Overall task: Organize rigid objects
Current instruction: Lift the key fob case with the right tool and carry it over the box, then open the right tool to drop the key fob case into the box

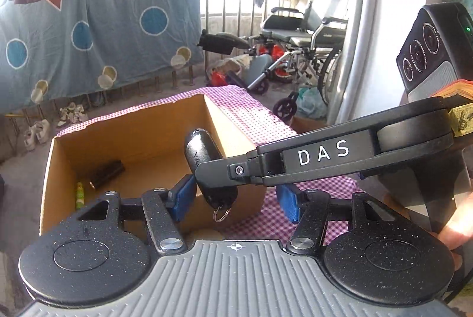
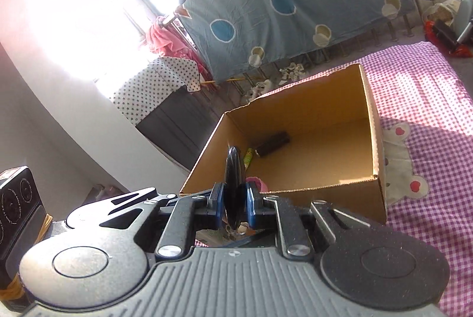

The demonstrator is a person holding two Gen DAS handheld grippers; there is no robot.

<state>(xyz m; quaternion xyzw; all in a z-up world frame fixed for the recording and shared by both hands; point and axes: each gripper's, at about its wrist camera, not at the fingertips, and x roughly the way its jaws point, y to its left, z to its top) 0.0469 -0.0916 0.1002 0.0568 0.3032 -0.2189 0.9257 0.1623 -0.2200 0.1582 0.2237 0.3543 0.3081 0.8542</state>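
Left wrist view: my left gripper (image 1: 236, 198) has its blue pads spread, with nothing pinched between them. Across it reaches my right gripper (image 1: 204, 172), a black arm lettered DAS, and it pinches a glossy black oval key fob (image 1: 204, 157) with a metal split ring (image 1: 221, 213) dangling from its lower end. The fob hangs over the near right corner of the open brown cardboard box (image 1: 142, 133). Inside the box, against its left wall, lie a dark ribbed rectangular bar (image 1: 108, 172) and a small yellow-green tube (image 1: 80, 194). The box sits on a purple-and-white checked cloth (image 1: 251, 116). A fingertip (image 1: 452, 231) shows at the right edge.

Right wrist view: the right gripper (image 2: 233, 204) is pressed together on the fob (image 2: 234, 169), seen edge-on and upright, just before the box's near left corner. The box (image 2: 369, 116) holds the dark bar (image 2: 273, 143) and the tube (image 2: 248, 157) in its far left corner. Something pink (image 2: 260, 184) shows at the near rim; I cannot tell what it is. The checked cloth (image 2: 428, 98) spreads to the box's right.
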